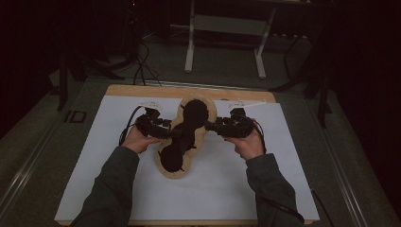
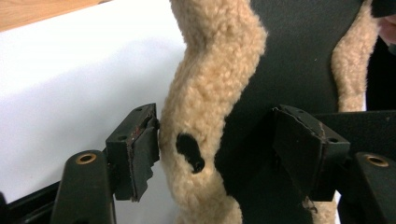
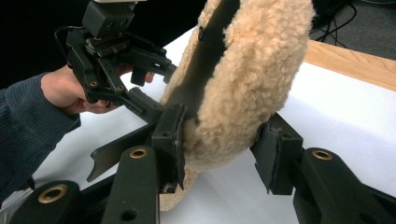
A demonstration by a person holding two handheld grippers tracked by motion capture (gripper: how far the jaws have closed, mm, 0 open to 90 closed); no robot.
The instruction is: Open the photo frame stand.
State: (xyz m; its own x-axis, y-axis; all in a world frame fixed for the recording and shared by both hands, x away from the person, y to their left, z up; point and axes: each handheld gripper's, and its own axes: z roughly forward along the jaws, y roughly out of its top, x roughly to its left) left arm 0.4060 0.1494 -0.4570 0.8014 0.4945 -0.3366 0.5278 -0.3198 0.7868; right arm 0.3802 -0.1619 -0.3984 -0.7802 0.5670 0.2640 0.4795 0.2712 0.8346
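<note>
A peanut-shaped piece of tan fleece (image 1: 176,172) with a black face lies across the white sheet (image 1: 104,156). My left gripper (image 1: 172,134) reaches its narrow waist from the left. In the left gripper view the fleece rim (image 2: 210,70) runs between the jaws of the left gripper (image 2: 219,140). One pad just meets the fleece, the other hovers over the black face, and the jaws stand open. My right gripper (image 1: 208,125) is shut on the upper lobe's edge. In the right gripper view the fleece (image 3: 261,60) is raised on edge, pinched in the right gripper (image 3: 222,144), with the left gripper (image 3: 161,88) beyond.
The white sheet covers a wooden table (image 1: 142,89) whose bare edge shows at the back. Behind the table stands a white-legged frame (image 1: 227,42), with cables (image 1: 142,66) on the dark floor. Both forearms in dark sleeves come in from the bottom.
</note>
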